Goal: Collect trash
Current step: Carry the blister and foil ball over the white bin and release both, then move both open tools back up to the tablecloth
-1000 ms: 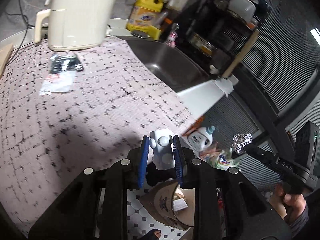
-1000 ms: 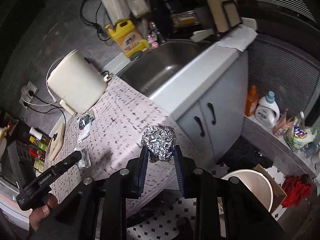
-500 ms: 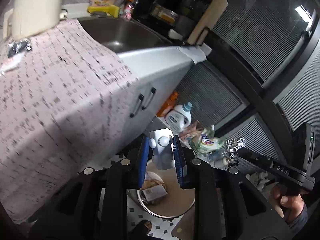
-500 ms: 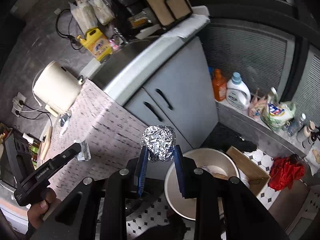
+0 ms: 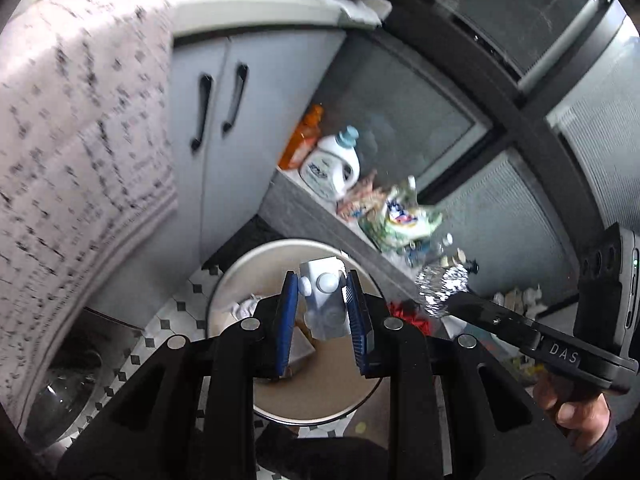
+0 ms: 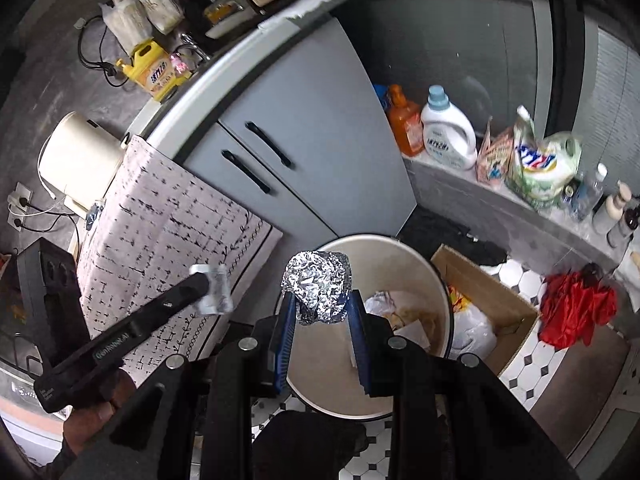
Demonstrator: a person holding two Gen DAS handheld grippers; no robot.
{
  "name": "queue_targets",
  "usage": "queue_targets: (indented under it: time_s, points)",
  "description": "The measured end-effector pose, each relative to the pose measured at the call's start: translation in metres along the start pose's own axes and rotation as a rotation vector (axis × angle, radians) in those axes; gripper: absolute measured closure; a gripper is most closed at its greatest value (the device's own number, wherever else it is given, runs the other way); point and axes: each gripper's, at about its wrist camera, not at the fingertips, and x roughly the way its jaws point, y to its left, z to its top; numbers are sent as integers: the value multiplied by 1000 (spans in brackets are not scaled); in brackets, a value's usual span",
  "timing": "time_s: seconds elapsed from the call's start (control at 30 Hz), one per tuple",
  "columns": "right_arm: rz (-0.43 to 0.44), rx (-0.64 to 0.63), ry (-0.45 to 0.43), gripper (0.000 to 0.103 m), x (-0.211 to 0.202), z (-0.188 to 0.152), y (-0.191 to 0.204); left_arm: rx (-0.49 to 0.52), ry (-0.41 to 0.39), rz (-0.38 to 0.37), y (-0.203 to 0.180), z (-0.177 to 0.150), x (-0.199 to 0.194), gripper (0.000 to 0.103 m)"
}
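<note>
My left gripper [image 5: 321,285] is shut on a small white plastic pack [image 5: 323,308] and hangs over the round beige trash bin [image 5: 224,280] on the floor. My right gripper [image 6: 320,300] holds a crumpled foil ball [image 6: 316,280] over the same bin [image 6: 400,244]; its jaws are opening, with the ball still touching both blue pads. Paper and wrappers lie inside the bin. Each wrist view also shows the other gripper: the foil ball [image 5: 442,286] at the right, the white pack [image 6: 212,292] at the left.
A cardboard box [image 6: 480,292] and a red cloth [image 6: 576,308] lie right of the bin. Grey cabinet doors [image 6: 320,140] stand behind it, beside a ledge with a detergent bottle [image 6: 448,136]. The patterned counter cloth [image 6: 160,232] hangs at the left, under a cream kettle [image 6: 80,156].
Both grippers have come off the counter and dropped toward the floor, each with its item. The bin now sits right beneath both of them and looks much larger.
</note>
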Motion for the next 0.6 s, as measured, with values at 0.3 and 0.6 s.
queue_targets:
  time_s: [0.3, 0.6]
  points:
    - [-63, 51, -8, 44, 18, -18, -29, 33, 49, -45, 1, -14, 34, 48]
    - [-91, 62, -36, 44, -15, -6, -30, 18, -10, -17, -9, -3, 4, 31]
